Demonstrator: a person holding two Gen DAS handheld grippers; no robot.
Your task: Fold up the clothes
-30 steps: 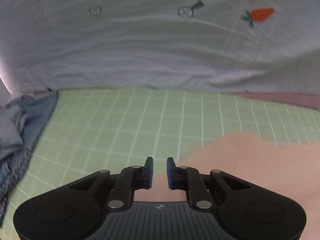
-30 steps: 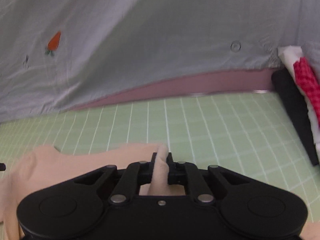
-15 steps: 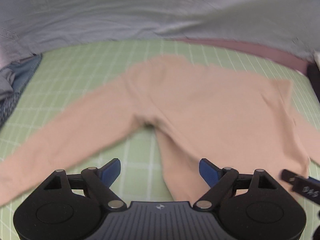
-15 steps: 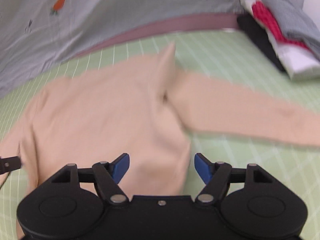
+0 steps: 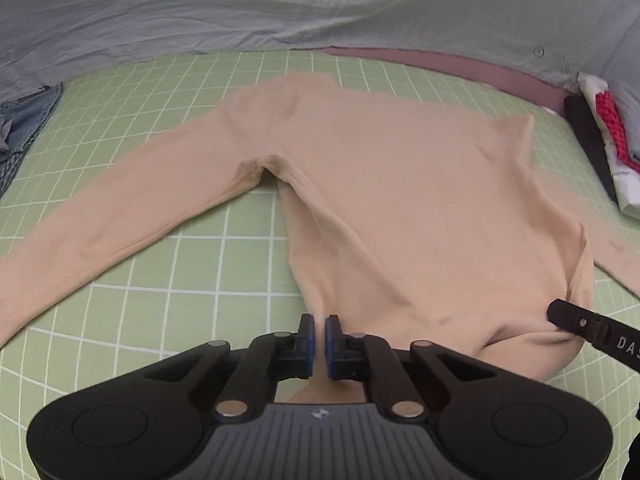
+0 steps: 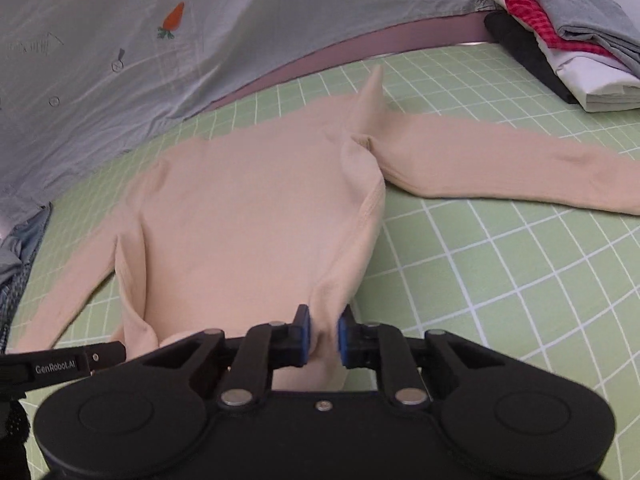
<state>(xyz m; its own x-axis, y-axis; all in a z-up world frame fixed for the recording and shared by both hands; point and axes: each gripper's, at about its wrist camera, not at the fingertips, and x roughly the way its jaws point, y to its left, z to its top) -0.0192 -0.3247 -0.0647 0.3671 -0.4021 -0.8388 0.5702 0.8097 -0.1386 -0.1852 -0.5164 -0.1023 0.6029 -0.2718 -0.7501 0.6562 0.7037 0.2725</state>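
A peach long-sleeved top [image 5: 400,184] lies spread on the green grid mat [image 5: 200,264], with its sleeves reaching out to either side. My left gripper [image 5: 319,322] is shut on the near left corner of its hem, a thin fold of cloth pinched between the blue pads. In the right wrist view the top [image 6: 248,208] runs away from me, and my right gripper [image 6: 323,316] has its jaws closing on a thicker bunch of the near right hem, pads pressing on it. One of the other gripper's fingers shows in each view [image 5: 580,322] [image 6: 100,358].
A stack of folded clothes [image 6: 560,52] in black, white, red and grey sits at the mat's far right. A heap of blue-grey garments [image 5: 20,128] lies at the far left. A pale sheet with carrot prints [image 6: 120,40] hangs behind the mat [image 6: 520,280].
Both grippers drew back from the top's far edge to its near hem. Their jaws stood wide open half a second ago and have now closed on the hem corners.
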